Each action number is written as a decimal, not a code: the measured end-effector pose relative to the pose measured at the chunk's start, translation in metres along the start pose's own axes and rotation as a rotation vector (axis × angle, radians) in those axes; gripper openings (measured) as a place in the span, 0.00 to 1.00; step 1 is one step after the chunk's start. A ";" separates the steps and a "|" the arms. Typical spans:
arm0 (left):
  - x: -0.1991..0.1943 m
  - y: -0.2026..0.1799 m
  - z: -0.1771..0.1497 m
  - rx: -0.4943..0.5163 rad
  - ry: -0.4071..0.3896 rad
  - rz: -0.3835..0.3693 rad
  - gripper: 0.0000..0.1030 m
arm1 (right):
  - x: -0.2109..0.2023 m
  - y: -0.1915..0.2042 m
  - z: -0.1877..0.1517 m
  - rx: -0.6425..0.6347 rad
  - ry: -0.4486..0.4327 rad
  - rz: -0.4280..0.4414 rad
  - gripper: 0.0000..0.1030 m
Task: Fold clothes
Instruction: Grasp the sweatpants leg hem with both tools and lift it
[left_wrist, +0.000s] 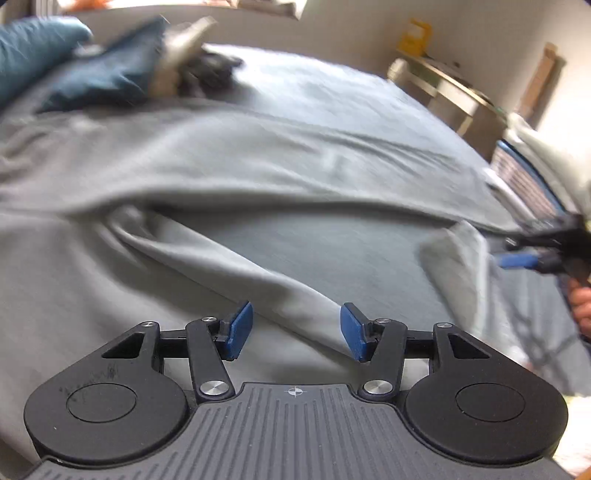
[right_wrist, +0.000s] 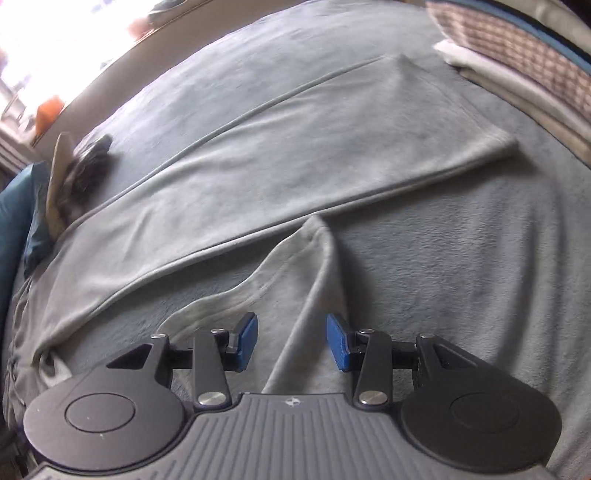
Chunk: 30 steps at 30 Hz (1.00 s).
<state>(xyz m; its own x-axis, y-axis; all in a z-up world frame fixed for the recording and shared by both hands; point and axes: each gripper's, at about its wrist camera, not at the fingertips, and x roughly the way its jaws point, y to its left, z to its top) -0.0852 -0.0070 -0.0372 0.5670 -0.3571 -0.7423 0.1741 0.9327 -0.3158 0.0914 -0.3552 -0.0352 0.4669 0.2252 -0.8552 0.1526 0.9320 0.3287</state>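
Observation:
A pair of light grey trousers (right_wrist: 295, 162) lies spread on a grey-blue bed cover (right_wrist: 480, 266). One leg lies flat and straight; the other leg (right_wrist: 295, 273) is rumpled and runs toward my right gripper (right_wrist: 291, 341), which is open just above its cuff end. In the left wrist view the trousers (left_wrist: 221, 158) stretch across the bed, and one leg (left_wrist: 258, 273) runs down between the fingers of my open left gripper (left_wrist: 297, 330). The right gripper (left_wrist: 543, 254) shows at the right edge there, held in a hand.
A blue pillow (left_wrist: 92, 70) and a small pile of dark and beige clothes (left_wrist: 199, 70) lie at the far end of the bed. A checked cloth and folded white items (right_wrist: 517, 62) lie at the bed's other side. A metal table (left_wrist: 450, 92) stands beyond the bed.

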 end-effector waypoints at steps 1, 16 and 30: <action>0.001 -0.003 -0.003 0.007 0.013 -0.008 0.51 | 0.006 0.003 -0.001 0.003 0.015 0.000 0.43; 0.027 -0.063 -0.043 0.156 0.201 -0.149 0.51 | 0.015 -0.030 -0.017 0.122 0.141 0.019 0.43; 0.033 -0.064 -0.038 -0.014 0.190 -0.353 0.03 | -0.011 0.001 -0.023 -0.008 0.221 0.236 0.07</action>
<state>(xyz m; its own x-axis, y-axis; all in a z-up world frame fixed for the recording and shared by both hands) -0.1081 -0.0800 -0.0637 0.3150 -0.6596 -0.6824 0.3196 0.7508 -0.5781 0.0669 -0.3507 -0.0351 0.2876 0.4905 -0.8226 0.0560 0.8488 0.5257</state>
